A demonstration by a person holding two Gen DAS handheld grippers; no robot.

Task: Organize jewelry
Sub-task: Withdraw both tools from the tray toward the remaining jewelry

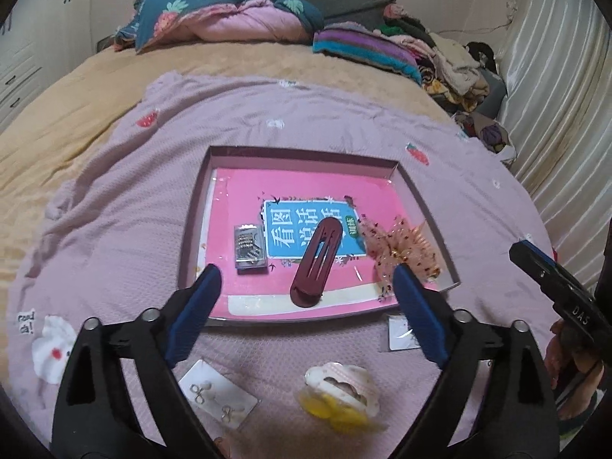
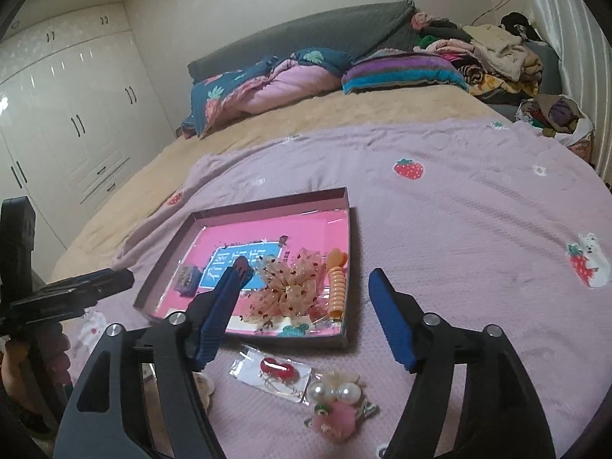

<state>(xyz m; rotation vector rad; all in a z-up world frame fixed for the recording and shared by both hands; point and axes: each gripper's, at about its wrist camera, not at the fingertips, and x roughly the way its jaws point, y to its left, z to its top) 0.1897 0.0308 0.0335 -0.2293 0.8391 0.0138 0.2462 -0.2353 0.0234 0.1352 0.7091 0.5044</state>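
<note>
A shallow box tray with a pink book inside lies on the lilac bedspread. In it are a dark red hair clip, a small clear case, a sheer beige bow and an orange spiral clip. My left gripper is open and empty, just before the tray's near edge. My right gripper is open and empty over the tray's near right corner. Nearer lie an earring card, a yellow and pink scrunchie, a red earring packet and a pearl hair clip.
A white applique marks the bedspread at left. Folded quilts and piled clothes lie at the head of the bed. A white curtain hangs on the right, wardrobes stand on the left.
</note>
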